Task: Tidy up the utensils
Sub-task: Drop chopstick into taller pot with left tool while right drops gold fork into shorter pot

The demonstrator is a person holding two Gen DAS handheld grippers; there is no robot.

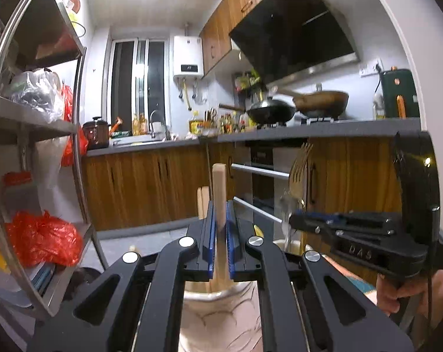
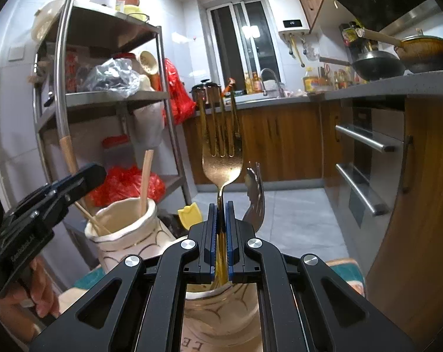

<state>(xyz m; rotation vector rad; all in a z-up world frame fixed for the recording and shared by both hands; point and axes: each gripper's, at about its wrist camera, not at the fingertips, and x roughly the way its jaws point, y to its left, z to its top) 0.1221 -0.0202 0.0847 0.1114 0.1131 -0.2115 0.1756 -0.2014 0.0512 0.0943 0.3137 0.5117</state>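
In the left wrist view my left gripper [image 1: 220,205] is shut on an upright wooden stick [image 1: 220,187]. The stick's lower end goes down into a cream ceramic jar [image 1: 221,316] right below, beside two more stick tops [image 1: 203,202]. To its right, my right gripper [image 1: 293,221] holds a gold fork [image 1: 300,170] over a second jar [image 1: 292,248]. In the right wrist view my right gripper [image 2: 221,208] is shut on the gold fork [image 2: 221,161], tines up, above its jar [image 2: 221,311]. A silver fork [image 2: 255,199] stands in that jar. My left gripper [image 2: 99,170] is at the left jar [image 2: 127,234].
A steel shelf rack [image 2: 162,94] with red bags stands on the left. A wooden cabinet run with an oven's bar handles [image 2: 365,140] lies on the right, with woks [image 1: 271,111] on the counter. A yellow piece [image 2: 189,214] sits between the jars. A hand [image 2: 42,293] holds each gripper.
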